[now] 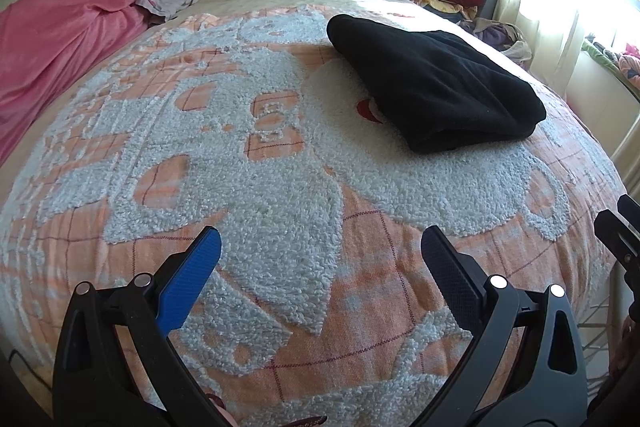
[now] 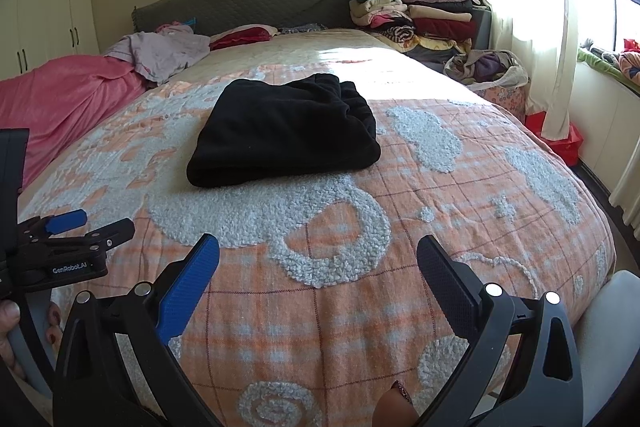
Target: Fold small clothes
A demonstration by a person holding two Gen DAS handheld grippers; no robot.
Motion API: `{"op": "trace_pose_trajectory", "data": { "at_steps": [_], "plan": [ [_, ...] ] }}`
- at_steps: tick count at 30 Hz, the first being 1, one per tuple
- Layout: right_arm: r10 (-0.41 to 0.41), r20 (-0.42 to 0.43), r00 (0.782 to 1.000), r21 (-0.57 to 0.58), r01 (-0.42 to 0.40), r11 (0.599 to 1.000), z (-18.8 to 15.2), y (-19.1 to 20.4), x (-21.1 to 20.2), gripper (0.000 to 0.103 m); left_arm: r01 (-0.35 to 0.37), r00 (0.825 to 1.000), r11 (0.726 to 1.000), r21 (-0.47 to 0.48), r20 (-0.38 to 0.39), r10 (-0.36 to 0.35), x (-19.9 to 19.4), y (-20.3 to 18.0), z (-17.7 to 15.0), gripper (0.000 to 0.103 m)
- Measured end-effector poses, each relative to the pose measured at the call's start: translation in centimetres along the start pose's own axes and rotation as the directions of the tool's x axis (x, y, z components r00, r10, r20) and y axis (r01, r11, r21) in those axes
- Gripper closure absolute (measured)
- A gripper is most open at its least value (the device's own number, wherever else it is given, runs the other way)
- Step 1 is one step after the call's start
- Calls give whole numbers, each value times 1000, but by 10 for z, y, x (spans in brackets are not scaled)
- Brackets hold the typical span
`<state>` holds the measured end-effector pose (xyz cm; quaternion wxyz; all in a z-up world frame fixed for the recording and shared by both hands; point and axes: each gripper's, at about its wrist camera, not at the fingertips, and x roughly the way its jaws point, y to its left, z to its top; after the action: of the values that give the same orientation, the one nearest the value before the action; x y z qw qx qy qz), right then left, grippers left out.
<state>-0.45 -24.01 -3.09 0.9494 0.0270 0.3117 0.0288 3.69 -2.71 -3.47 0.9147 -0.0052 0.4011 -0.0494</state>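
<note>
**Garment folded, both grippers free**

I see the black garment folded mid-bed on the blanket (pink sheet far left). My left gripper and right gripper gape wide, holding nothing, nearer than it.

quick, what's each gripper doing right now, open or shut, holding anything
Left gripper: open, holding nothing, above the bedspread.
Right gripper: open, holding nothing; the folded black garment lies ahead, untouched.
</note>
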Motion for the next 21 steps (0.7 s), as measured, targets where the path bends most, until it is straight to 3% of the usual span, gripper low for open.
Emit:
{"op": "trace_pose_trajectory", "data": {
  "at_steps": [21],
  "plan": [
    [3, -7, 1000, 0, -3, 1000, -1, 2, 1, 5, -9, 1000, 1000, 1, -1, 9, -1, 0, 0, 9]
  ]
}}
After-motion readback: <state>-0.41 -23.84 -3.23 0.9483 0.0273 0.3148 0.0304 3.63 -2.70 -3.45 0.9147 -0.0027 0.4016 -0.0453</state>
